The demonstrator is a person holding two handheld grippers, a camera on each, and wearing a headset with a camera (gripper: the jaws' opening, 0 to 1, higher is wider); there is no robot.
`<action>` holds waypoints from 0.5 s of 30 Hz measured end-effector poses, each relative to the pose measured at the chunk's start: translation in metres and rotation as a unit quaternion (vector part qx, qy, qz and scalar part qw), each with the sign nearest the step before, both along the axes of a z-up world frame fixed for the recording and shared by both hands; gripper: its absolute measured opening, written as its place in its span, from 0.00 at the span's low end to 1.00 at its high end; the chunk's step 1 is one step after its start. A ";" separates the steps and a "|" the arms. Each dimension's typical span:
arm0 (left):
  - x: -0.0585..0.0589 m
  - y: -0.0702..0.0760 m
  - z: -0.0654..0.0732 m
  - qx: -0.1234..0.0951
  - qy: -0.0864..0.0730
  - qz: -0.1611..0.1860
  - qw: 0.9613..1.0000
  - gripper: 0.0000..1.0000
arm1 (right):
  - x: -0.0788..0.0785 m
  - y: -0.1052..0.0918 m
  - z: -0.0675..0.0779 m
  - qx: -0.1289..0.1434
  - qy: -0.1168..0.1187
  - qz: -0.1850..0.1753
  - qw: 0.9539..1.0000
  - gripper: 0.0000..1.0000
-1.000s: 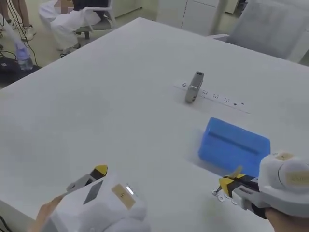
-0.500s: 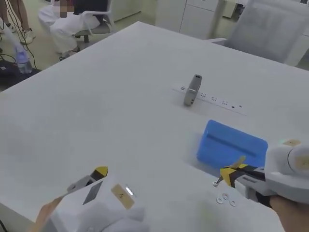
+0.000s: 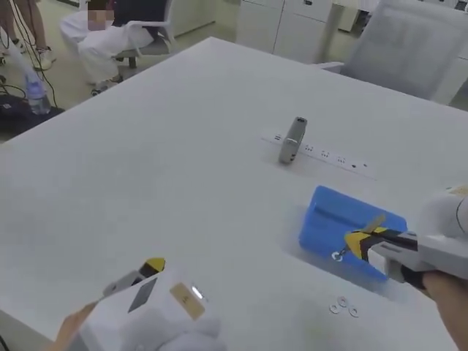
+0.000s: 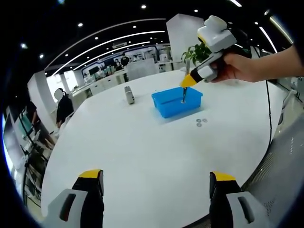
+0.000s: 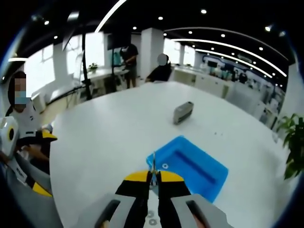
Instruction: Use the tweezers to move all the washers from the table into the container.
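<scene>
Room: an open office with rows of round ceiling lights and light strips, white cabinets behind, and a seated person in white clothing (image 3: 102,33) at the far left.
Desk: a broad white desk (image 3: 183,168) with a matte, plain top and a rounded edge.
Chair: a grey mesh office chair (image 3: 409,44) stands at the far side of the desk.
Container: a blue rectangular plastic container (image 3: 333,219) sits on the desk to the right, near the front edge.
Left gripper: the left gripper (image 4: 156,180) is low at the near left edge, its fingers spread wide with nothing between them.
Right gripper: the right gripper (image 5: 153,178) is raised over the container's near side, its fingers pressed together on the tweezers.
Power strip: a white socket strip (image 3: 329,155) is set into the desk beyond the container, with a grey upright block (image 3: 292,139) at its left end.
Tweezers: thin metal tweezers (image 3: 345,251) point down toward the container, with one small ring-shaped washer (image 3: 337,256) at their tip.
Washers: three small metal washers (image 3: 343,306) lie close together on the desk, just in front of the container.
</scene>
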State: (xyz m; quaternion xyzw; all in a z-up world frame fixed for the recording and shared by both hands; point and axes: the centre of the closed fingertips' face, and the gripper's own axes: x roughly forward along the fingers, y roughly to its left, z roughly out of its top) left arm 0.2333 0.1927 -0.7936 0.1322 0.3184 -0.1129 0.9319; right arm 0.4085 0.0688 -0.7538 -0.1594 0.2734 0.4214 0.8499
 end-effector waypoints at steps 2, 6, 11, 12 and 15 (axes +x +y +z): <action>0.000 0.000 0.000 0.000 -0.001 -0.001 1.000 0.94 | 0.008 0.000 0.004 0.005 -0.003 -0.005 1.000 0.02; 0.000 -0.001 -0.001 0.002 0.002 -0.003 1.000 0.94 | 0.018 0.001 0.009 0.010 -0.006 -0.012 1.000 0.02; -0.001 -0.002 -0.002 0.001 0.006 -0.006 1.000 0.95 | 0.035 0.003 0.010 0.015 -0.011 -0.024 1.000 0.02; -0.001 -0.002 -0.002 0.001 0.005 -0.006 1.000 0.94 | 0.039 0.003 0.008 0.018 -0.010 -0.034 0.999 0.02; -0.001 -0.004 -0.002 -0.003 0.004 -0.007 1.000 0.95 | 0.053 0.001 -0.005 0.027 0.002 -0.060 0.998 0.02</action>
